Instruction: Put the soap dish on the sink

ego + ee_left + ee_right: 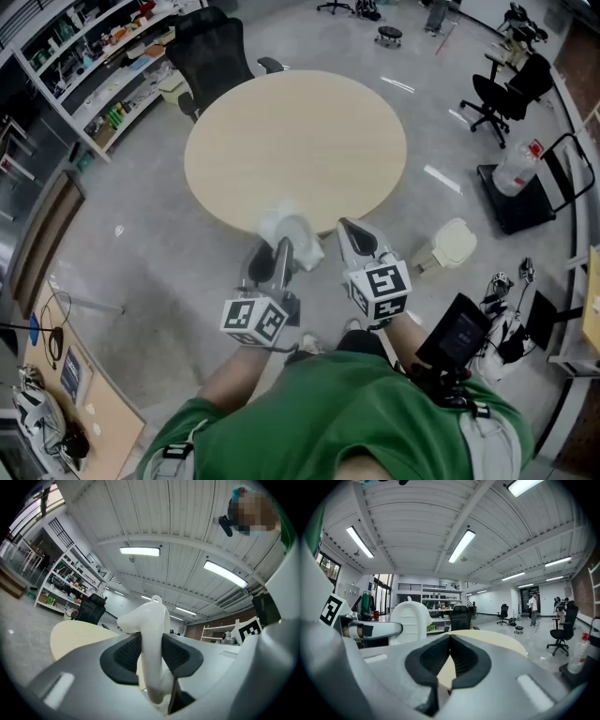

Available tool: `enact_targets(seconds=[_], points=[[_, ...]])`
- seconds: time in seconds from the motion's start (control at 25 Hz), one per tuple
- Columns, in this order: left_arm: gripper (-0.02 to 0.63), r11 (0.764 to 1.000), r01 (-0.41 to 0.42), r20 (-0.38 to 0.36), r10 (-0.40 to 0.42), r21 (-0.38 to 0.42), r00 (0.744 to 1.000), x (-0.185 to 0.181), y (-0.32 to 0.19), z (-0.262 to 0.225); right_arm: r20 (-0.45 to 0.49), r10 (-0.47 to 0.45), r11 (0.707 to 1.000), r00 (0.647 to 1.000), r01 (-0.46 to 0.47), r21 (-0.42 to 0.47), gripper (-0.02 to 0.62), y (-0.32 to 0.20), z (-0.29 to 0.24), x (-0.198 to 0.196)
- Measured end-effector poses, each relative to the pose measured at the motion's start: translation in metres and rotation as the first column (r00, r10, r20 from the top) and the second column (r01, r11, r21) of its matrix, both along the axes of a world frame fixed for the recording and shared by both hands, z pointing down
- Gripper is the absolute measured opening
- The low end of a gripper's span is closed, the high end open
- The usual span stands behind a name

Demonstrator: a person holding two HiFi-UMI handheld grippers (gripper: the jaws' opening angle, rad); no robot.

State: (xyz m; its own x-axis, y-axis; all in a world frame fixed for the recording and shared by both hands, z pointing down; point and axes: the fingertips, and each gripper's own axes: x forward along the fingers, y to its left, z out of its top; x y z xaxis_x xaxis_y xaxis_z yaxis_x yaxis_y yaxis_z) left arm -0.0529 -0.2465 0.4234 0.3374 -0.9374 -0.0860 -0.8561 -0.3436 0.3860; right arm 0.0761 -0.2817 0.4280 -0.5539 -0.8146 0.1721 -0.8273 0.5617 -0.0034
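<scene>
**Soap dish carried in the left gripper at the near edge of the round table**

The white soap dish (291,234) is shown clamped edgewise between the dark pads of the left gripper (279,251). One thin wall of the dish (152,639) is pinched, and most of its body projects forward of the jaws. It is held in the air, seen against the near edge of the bare round table (295,141), and rests on nothing. The right gripper (349,232) is held just beside it, clenched on nothing; its pad tips meet, and only the tabletop (501,641) is seen through the gap below them. From that side the dish (410,620) appears upright. No sink appears in any view, so the carrying stage is judged to be in hand, with placement not yet begun.

For this step, the clamp should be kept firm and unchanged, since a smooth wall held by one edge may pivot or slip. The dish should be turned level only above the sink's ledge, lowered until supported, and released last.
</scene>
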Motion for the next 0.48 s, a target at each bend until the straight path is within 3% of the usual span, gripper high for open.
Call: enact_targets(seconds=[0.48], points=[[0.137,1.0,0.029,0.03,-0.029,-0.003,0.999,0.016,-0.058,-0.005,0.027,-0.032,0.999,0.999,0.032,0.004,0.002,-0.061,-0.003,0.013]])
